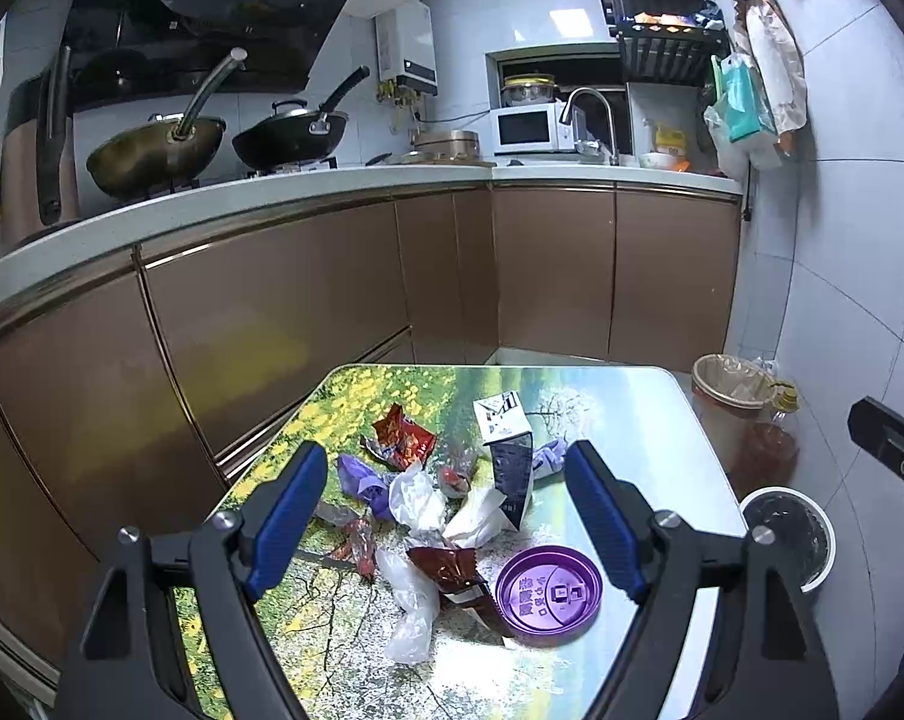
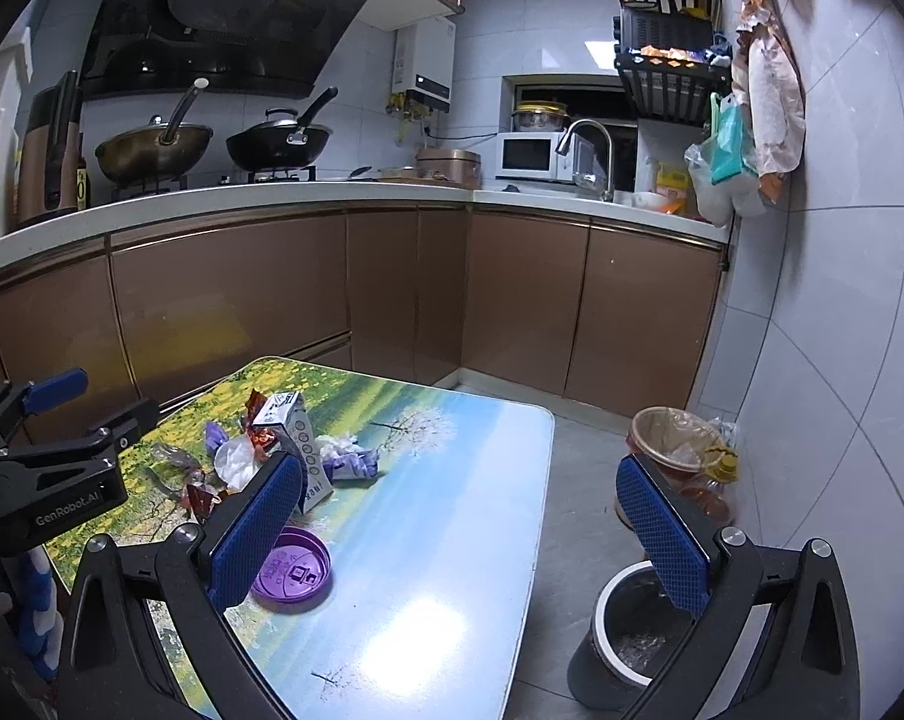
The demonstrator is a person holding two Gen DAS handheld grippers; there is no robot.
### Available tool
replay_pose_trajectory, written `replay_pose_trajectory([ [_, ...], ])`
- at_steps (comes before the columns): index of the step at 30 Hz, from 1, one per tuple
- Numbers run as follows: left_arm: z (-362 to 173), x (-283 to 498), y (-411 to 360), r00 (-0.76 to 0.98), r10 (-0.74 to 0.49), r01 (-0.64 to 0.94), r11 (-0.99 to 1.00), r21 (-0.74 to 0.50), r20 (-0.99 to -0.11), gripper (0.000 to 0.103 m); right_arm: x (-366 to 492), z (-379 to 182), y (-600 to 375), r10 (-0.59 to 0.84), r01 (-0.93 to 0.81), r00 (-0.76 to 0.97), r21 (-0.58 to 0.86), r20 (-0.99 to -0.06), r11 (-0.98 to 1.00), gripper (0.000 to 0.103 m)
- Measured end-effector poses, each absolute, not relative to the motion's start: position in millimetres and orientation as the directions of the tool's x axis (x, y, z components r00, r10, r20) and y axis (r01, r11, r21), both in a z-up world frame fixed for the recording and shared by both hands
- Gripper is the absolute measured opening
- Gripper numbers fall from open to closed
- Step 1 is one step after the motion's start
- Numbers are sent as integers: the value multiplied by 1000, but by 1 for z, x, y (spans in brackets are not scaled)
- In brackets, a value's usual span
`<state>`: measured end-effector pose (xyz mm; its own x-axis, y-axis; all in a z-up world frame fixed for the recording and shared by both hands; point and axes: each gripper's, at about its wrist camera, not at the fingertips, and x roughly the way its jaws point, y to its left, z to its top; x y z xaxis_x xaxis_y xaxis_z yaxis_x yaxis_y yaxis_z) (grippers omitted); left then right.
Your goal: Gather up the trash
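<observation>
Both the left gripper (image 1: 446, 504) and right gripper (image 2: 460, 531) hang wide apart, empty, above a littered landscape-print table (image 2: 452, 510) in a brown-cabineted kitchen.

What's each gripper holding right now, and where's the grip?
Nothing. The left gripper hangs open over the trash pile; the right gripper is open above the table edge.

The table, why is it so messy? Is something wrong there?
Yes. The table has trash heaped on it: crumpled wrappers, a torn, tipped carton and a loose purple lid. It belongs in the bin on the floor beside it.
</observation>
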<state>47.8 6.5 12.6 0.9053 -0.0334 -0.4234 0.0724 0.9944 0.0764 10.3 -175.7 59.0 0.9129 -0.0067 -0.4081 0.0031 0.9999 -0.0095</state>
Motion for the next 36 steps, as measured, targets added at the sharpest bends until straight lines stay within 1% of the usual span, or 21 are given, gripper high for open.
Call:
replay_pose_trajectory([
  [10, 0, 68, 13, 881, -63, 95, 994, 46, -469, 80, 25, 46, -172, 42, -41, 887, 10, -459, 999, 103],
  [15, -6, 77, 17, 871, -72, 103, 994, 37, -486, 80, 32, 41, -171, 77, -68, 873, 36, -481, 997, 100],
  [22, -13, 87, 20, 861, -76, 111, 993, 41, -502, 80, 44, 30, -163, 130, -114, 845, 62, -518, 992, 87],
  [25, -18, 92, 23, 855, -71, 108, 993, 42, -513, 80, 51, 23, -157, 163, -147, 823, 73, -544, 986, 86],
  [27, -22, 96, 28, 851, -66, 101, 994, 39, -521, 80, 57, 18, -152, 193, -175, 802, 87, -565, 981, 83],
  [30, -29, 101, 41, 846, -53, 88, 995, 42, -530, 80, 65, 8, -145, 237, -216, 764, 108, -600, 970, 77],
  [32, -35, 103, 54, 837, -52, 89, 995, 42, -545, 80, 72, -1, -138, 268, -249, 731, 121, -628, 961, 70],
  [35, -44, 104, 76, 820, -54, 91, 995, 36, -569, 80, 85, -15, -129, 320, -295, 674, 154, -666, 943, 62],
  [36, -47, 104, 83, 813, -58, 93, 995, 30, -580, 80, 90, -20, -126, 337, -312, 657, 164, -674, 936, 60],
])
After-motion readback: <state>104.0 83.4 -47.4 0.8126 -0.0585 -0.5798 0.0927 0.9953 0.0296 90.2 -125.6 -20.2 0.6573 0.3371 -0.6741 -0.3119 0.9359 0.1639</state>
